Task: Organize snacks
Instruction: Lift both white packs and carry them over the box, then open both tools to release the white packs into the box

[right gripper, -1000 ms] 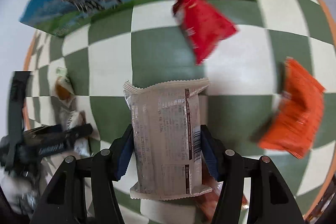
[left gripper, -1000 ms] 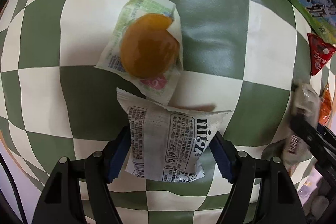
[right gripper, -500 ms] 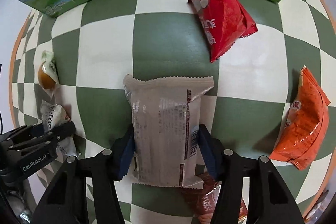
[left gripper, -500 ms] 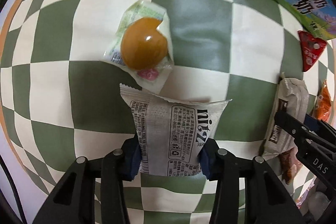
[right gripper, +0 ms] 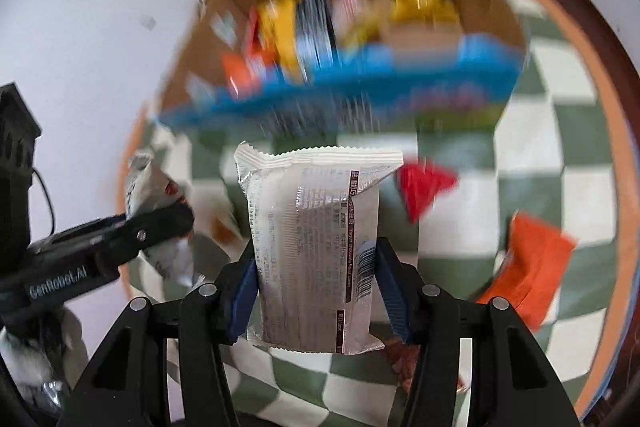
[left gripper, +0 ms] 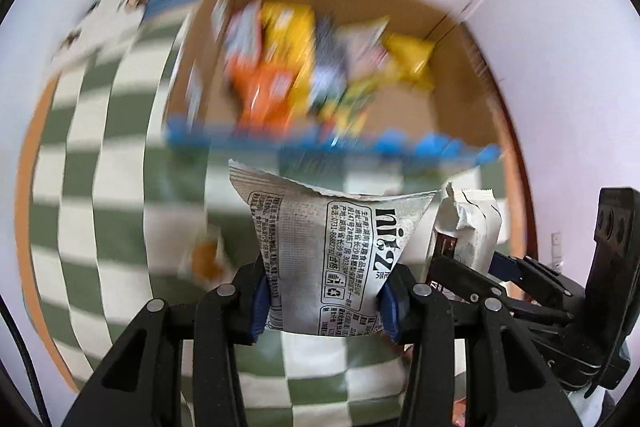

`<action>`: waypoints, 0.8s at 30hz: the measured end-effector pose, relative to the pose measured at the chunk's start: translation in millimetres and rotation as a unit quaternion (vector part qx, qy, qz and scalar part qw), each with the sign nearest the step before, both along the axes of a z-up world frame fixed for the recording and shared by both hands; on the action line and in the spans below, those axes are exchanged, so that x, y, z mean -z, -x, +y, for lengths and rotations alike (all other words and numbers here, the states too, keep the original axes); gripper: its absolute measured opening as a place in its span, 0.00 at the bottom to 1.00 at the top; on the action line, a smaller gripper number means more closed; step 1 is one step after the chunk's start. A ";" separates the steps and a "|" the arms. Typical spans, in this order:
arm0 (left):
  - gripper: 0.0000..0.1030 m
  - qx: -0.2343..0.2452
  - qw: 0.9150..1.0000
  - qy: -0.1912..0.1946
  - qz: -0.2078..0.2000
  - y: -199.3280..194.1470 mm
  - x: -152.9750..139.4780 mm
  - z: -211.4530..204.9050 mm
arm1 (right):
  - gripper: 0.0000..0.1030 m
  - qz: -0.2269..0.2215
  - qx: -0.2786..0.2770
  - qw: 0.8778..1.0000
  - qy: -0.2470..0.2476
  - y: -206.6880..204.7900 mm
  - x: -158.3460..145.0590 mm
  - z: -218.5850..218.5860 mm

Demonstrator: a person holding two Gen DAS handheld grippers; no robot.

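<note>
Motion blur smeared the packets inside the cardboard box (left gripper: 452, 95), while the left tool (left gripper: 324, 301) pinched a crinkly newsprint-patterned pouch (left gripper: 332, 247) and the right tool (right gripper: 314, 291) clamped a silvery foil packet (right gripper: 316, 247).

snack pkts (left gripper: 304, 67) in box (left gripper: 452, 99), box on tablecloth (left gripper: 120, 195)

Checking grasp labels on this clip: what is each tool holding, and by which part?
The left tool pinches a newsprint-patterned snack packet by its lower side edges. The right tool clamps a silvery cookie packet across its lower half, sides between the pads.
</note>
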State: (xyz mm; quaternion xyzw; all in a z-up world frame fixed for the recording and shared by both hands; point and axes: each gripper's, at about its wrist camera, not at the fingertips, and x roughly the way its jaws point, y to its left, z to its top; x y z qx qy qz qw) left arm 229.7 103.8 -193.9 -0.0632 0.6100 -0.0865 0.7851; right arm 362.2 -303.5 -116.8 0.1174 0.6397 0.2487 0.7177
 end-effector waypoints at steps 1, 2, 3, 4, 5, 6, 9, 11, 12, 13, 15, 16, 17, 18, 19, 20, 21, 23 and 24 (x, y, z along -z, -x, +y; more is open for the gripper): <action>0.40 0.005 1.000 0.004 -0.010 -10.6 -12.7 -2.3 | 0.55 -0.016 0.008 1.000 -0.008 -11.0 -16.3 -5.6; 0.40 0.013 1.000 0.003 -0.018 -25.6 -24.9 -5.7 | 0.55 -0.025 0.012 1.000 -0.013 -23.5 -29.8 -10.4; 0.40 0.018 0.999 0.001 -0.026 -41.2 -34.5 -8.7 | 0.55 -0.034 0.016 0.999 -0.017 -32.2 -38.9 -12.5; 0.40 0.023 0.999 -0.001 -0.031 -55.1 -39.1 -10.1 | 0.55 -0.046 0.021 0.999 -0.019 -43.4 -48.4 -15.7; 0.40 0.028 0.999 -0.004 -0.033 -61.4 -36.9 -7.1 | 0.55 -0.061 0.022 0.998 -0.012 -58.7 -58.9 -15.1; 0.40 0.033 0.999 -0.005 -0.032 -71.3 -40.4 -10.7 | 0.55 -0.073 0.024 0.997 -0.004 -71.5 -64.1 -17.1; 0.40 0.045 0.999 0.000 -0.006 -123.3 -16.9 -16.1 | 0.55 -0.085 0.028 0.996 0.016 -112.8 -64.0 -20.7; 0.40 0.049 0.999 0.009 0.017 -147.6 -4.1 -21.4 | 0.55 -0.081 0.030 0.996 0.031 -134.5 -57.1 -22.0; 0.40 0.048 0.998 0.011 0.026 -157.2 1.4 -24.1 | 0.56 -0.078 0.029 0.996 0.036 -141.8 -53.5 -22.0; 0.40 0.050 0.998 0.012 0.035 -164.1 6.6 -28.3 | 0.55 -0.074 0.029 0.996 0.041 -149.1 -49.8 -22.2; 0.40 0.054 0.997 0.009 0.051 -175.7 18.2 -37.1 | 0.55 -0.066 0.029 0.996 0.050 -159.6 -40.1 -21.7; 0.40 0.056 0.997 0.007 0.055 -178.5 21.3 -39.8 | 0.55 -0.063 0.029 0.996 0.053 -161.5 -36.5 -22.7; 0.41 0.061 0.996 0.006 0.065 -182.9 27.2 -44.0 | 0.55 -0.060 0.030 0.996 0.057 -164.7 -31.4 -23.0; 0.41 0.065 0.995 0.004 0.075 -182.9 31.5 -47.9 | 0.56 -0.056 0.033 0.996 0.058 -168.7 -27.2 -24.1; 0.42 0.067 0.994 0.001 0.087 -187.5 38.7 -50.9 | 0.56 -0.053 0.033 0.996 0.060 -171.4 -23.6 -24.6; 0.45 0.064 0.992 -0.002 0.105 -190.2 48.1 -53.5 | 0.58 -0.045 0.030 0.996 0.065 -173.8 -16.2 -24.2; 0.49 0.063 0.992 0.001 0.113 -193.3 53.2 -54.4 | 0.60 -0.032 0.029 0.996 0.072 -174.9 -6.6 -23.3; 0.69 0.067 0.990 0.008 0.121 -195.9 63.7 -57.4 | 0.85 -0.012 0.034 0.996 0.086 -178.7 5.5 -25.5; 0.72 0.067 0.991 -0.003 0.119 -196.1 67.0 -58.3 | 0.87 -0.011 0.032 0.995 0.092 -179.8 11.2 -24.8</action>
